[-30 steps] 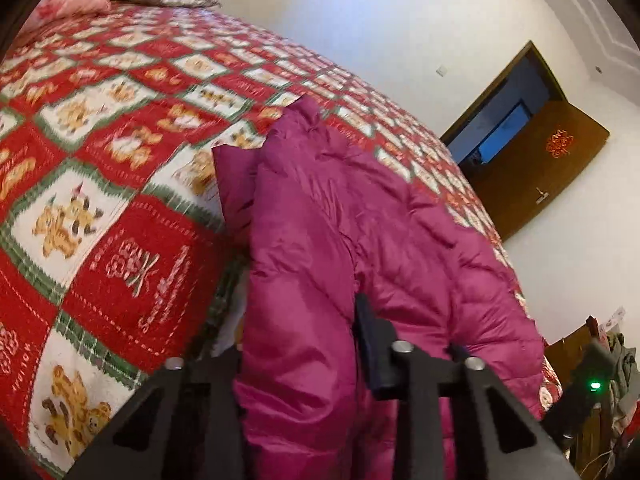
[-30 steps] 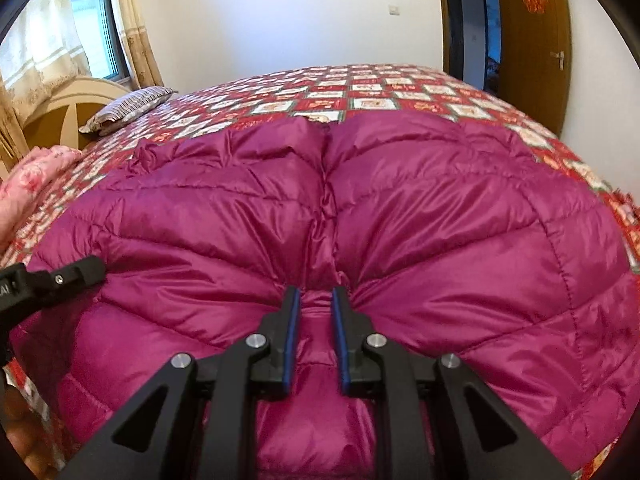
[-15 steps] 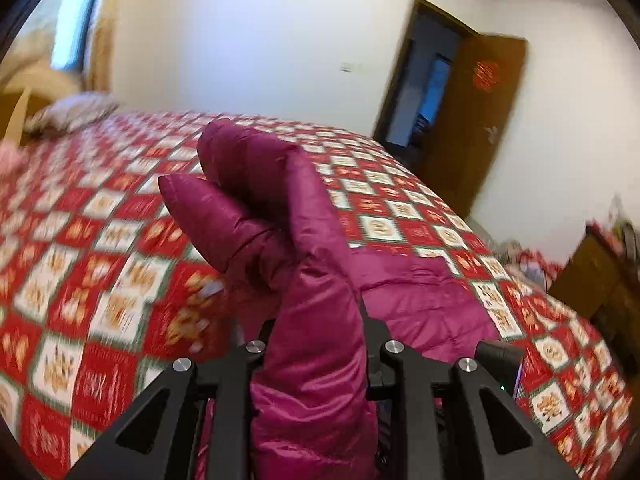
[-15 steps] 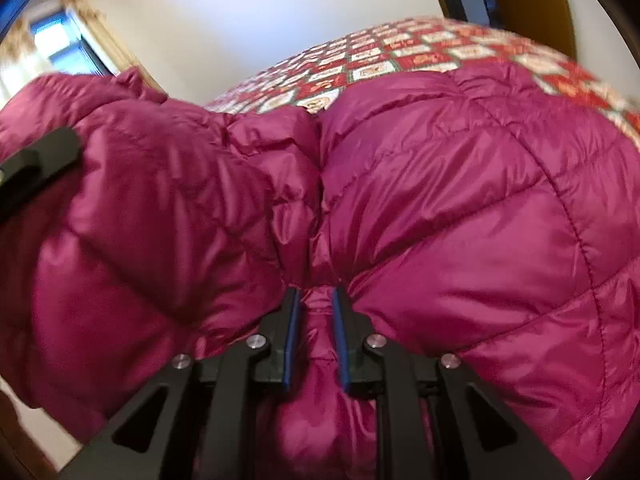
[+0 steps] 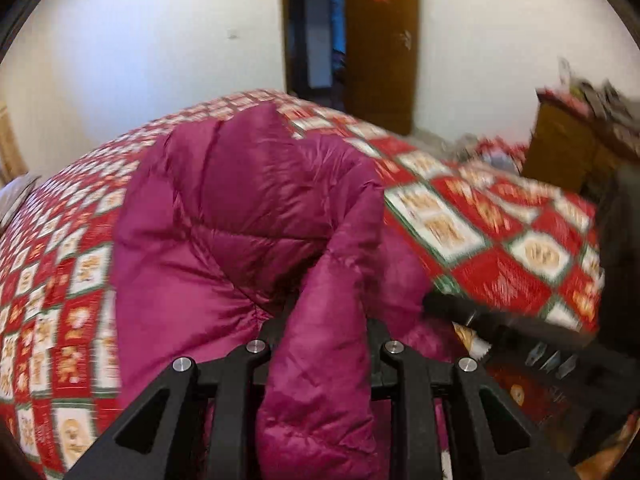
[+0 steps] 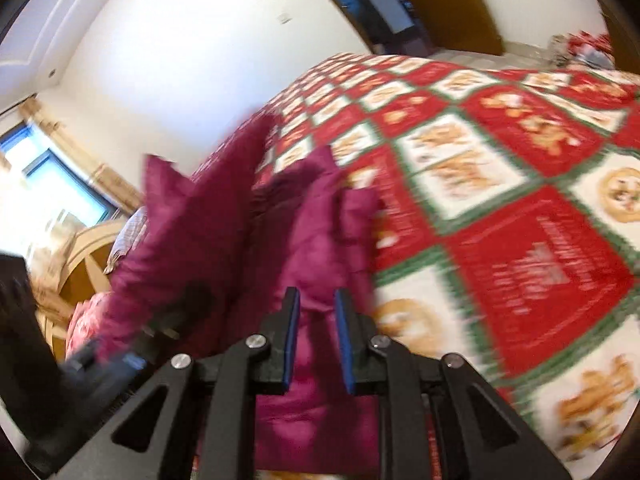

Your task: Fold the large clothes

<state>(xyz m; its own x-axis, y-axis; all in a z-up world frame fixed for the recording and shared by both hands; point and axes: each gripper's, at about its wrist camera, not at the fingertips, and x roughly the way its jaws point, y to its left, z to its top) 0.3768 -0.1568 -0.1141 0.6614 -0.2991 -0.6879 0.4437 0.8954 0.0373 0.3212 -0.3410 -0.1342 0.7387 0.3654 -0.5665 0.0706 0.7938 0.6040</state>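
A magenta quilted puffer jacket [image 5: 240, 208] is bunched up above a bed with a red, white and green patterned quilt [image 5: 492, 240]. My left gripper [image 5: 324, 320] is shut on a thick fold of the jacket that bulges between its fingers. My right gripper [image 6: 316, 312] is shut on another part of the jacket [image 6: 208, 220], with blue pads [image 6: 343, 336] pressing the fabric. The right gripper's body shows at the right in the left wrist view [image 5: 500, 320], close beside the left one. Both views are motion-blurred.
The quilt [image 6: 500, 200] covers the whole bed. A brown door [image 5: 380, 40] and dark doorway stand behind. A wooden cabinet [image 5: 568, 152] with clutter is at the right. A window [image 6: 48, 184] and wooden headboard [image 6: 88, 256] are at the left.
Both grippers have lifted the jacket off the quilt and swung around. The jacket went from lying spread flat to hanging bunched between them. The grippers have come closer together.
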